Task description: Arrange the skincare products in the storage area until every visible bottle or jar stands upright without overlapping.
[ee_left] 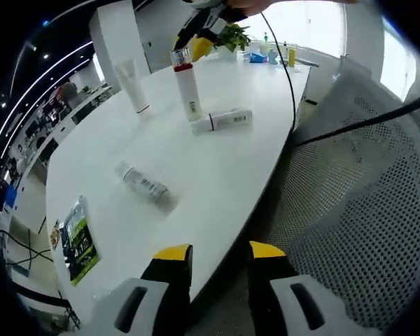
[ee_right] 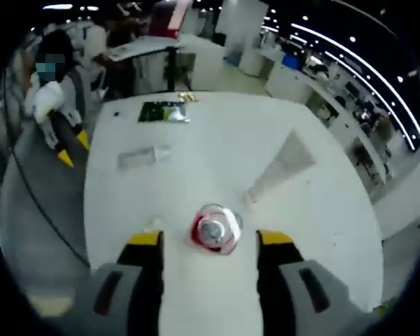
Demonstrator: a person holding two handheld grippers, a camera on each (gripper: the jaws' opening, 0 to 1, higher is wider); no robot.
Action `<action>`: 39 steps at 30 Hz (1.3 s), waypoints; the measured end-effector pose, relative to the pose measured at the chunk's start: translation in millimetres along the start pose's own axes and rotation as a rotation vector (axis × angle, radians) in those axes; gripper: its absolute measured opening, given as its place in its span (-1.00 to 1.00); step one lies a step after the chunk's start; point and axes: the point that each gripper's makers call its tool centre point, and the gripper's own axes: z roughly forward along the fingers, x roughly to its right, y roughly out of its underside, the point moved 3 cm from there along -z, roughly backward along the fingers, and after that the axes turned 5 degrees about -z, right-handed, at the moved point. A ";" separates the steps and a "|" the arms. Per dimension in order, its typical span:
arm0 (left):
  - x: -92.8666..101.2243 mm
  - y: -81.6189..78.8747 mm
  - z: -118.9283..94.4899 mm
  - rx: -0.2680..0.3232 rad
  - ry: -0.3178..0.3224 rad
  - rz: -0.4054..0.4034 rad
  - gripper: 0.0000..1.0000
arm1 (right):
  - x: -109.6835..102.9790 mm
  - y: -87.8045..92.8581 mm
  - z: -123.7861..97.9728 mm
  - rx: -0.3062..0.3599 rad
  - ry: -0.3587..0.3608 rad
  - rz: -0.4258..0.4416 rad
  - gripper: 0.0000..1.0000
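A white bottle with a red collar (ee_left: 187, 87) stands upright on the white table (ee_left: 217, 182). My right gripper (ee_left: 201, 36) hovers over its top. In the right gripper view I look straight down on that bottle's cap (ee_right: 214, 229); my right gripper (ee_right: 210, 239) is open, with a jaw on each side and gaps to the cap. A white tube (ee_left: 135, 87) (ee_right: 280, 166) stands upright nearby. A white bottle (ee_left: 221, 120) lies on its side beside the standing one. A small clear bottle (ee_left: 145, 183) (ee_right: 144, 157) also lies flat. My left gripper (ee_left: 220, 253) is open over the table's edge.
A green packet (ee_left: 78, 239) (ee_right: 165, 112) lies near one table end. A mesh chair (ee_left: 364, 196) stands against the table's edge. Plants and small items (ee_left: 255, 49) sit at the far end. A black cable (ee_left: 283, 70) crosses the table. A person (ee_right: 52, 91) holds the left gripper (ee_right: 70, 148).
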 end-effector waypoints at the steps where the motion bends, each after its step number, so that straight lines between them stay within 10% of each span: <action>1: 0.1 0.0 0.0 -0.001 0.000 0.001 -0.40 | 2.5 -2.4 -1.0 -0.006 0.003 -0.050 0.00; 26: -2.3 2.4 0.9 -0.020 -0.015 0.007 -0.40 | 20.8 -37.3 -40.4 -0.265 -0.269 -0.575 0.04; 39: -5.0 2.0 -0.2 -0.018 -0.031 0.003 -0.40 | 6.2 -12.7 -2.6 -0.351 -0.349 -0.614 -0.09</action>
